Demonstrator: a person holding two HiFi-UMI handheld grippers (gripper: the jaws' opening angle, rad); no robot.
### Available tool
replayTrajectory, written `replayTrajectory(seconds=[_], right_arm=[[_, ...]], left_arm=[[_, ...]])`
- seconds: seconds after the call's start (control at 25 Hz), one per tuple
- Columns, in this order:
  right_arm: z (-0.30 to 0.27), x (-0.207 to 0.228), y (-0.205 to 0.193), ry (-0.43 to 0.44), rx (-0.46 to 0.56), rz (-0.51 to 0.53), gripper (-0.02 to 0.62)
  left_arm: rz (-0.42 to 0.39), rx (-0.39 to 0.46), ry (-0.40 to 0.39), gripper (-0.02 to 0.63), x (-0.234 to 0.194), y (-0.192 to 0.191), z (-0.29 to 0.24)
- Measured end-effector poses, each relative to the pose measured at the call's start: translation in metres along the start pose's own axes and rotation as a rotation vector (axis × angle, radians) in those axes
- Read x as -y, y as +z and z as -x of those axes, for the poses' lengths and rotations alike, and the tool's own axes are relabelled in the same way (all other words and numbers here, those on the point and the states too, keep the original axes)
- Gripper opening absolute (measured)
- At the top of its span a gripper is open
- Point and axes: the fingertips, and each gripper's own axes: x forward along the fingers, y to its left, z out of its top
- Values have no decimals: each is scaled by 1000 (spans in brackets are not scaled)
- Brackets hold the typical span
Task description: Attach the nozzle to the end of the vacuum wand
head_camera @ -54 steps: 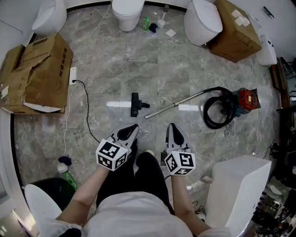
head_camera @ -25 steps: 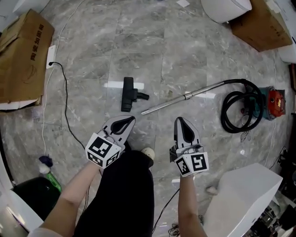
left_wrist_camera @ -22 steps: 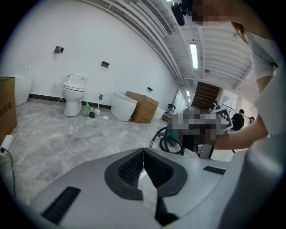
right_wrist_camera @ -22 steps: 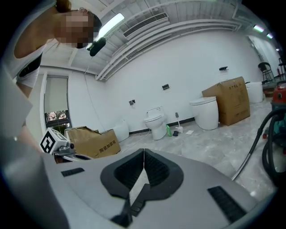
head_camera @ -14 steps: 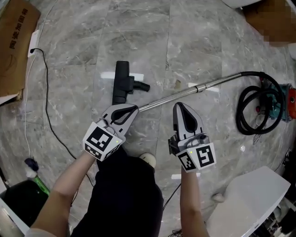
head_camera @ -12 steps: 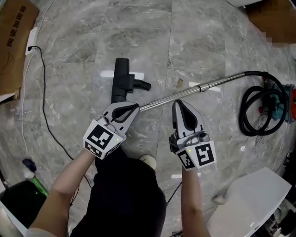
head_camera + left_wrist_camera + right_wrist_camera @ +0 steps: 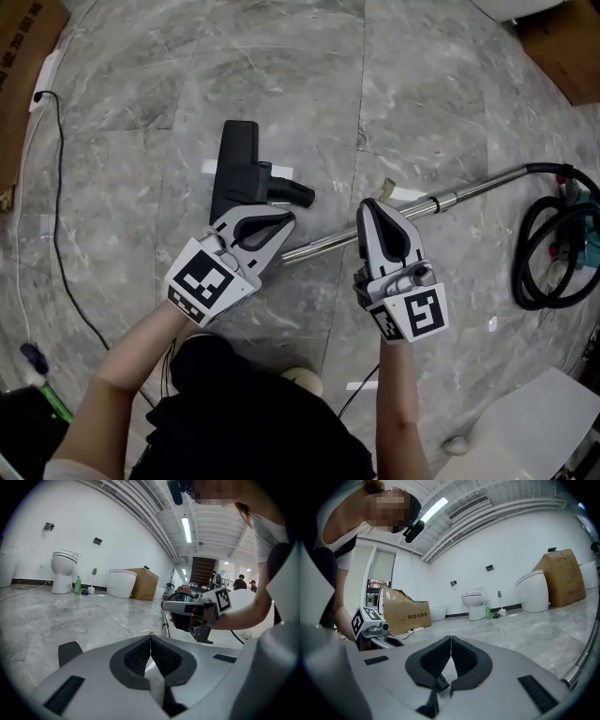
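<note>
In the head view the black floor nozzle [image 7: 238, 172] lies on the marble floor, its neck pointing right. The chrome wand [image 7: 450, 198] lies slanted from the hose at right down to its free end [image 7: 289, 253] beside my left gripper. That free end sits apart from the nozzle. My left gripper [image 7: 292, 217] hovers between nozzle and wand end, shut and empty. Shut with nothing held, my right gripper [image 7: 367, 202] hangs over the wand's middle. In the left gripper view the wand [image 7: 165, 628] runs past my right gripper [image 7: 165, 605]. The right gripper view catches the wand [image 7: 582, 666] at its right edge.
The black hose [image 7: 544, 251] coils at the right by the vacuum body [image 7: 589, 236]. A power cable [image 7: 58, 246] trails on the left. Cardboard boxes [image 7: 566, 49] sit in the far corners, a white fixture [image 7: 539, 427] near right. Toilets [image 7: 63, 570] stand by the wall.
Both grippers have sunk toward the floor, still shut. The head view has closed in, so nozzle and wand look larger and lie just ahead of the jaws.
</note>
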Motion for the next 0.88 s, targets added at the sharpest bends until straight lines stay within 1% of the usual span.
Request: replayTrajectory(seconds=[0.16, 0.24, 0.32, 0.36, 0.44, 0.52, 0.6, 0.64, 0.68, 0.72, 0.8, 0.88], right_arm=[[-5, -1, -21, 48, 9, 37, 14], [-4, -3, -31, 54, -5, 71, 14], [-2, -7, -44, 68, -51, 115, 14], [0, -10, -50, 86, -87, 155, 14], [8, -17, -67, 135, -195, 273, 14], [13, -22, -88, 205, -344, 419, 15], [16, -27, -109, 308, -490, 600, 29], [17, -29, -117, 364, -555, 680, 71], [19, -31, -123, 420, -610, 738, 133], [22, -33, -127, 474, -654, 778, 174], [28, -34, -133, 567, -730, 850, 205], [33, -30, -142, 637, -824, 938, 212]], left_arm=[[3, 2, -26, 10, -1, -6, -9], [8, -2, -49, 10, -1, -6, -11], [-11, -26, -56, 11, -4, -6, -12], [-31, -43, -52, 11, -5, -6, -11], [-101, -91, -35, 11, -9, -7, -9], [-211, -164, -21, 11, -16, -11, -11], [-320, -276, -55, 12, -21, -24, -17], [-359, -328, -81, 12, -21, -30, -19], [-382, -363, -104, 12, -21, -34, -21], [-392, -381, -122, 12, -21, -35, -22], [-397, -394, -141, 12, -19, -36, -20], [-405, -403, -145, 12, -19, -39, -16]])
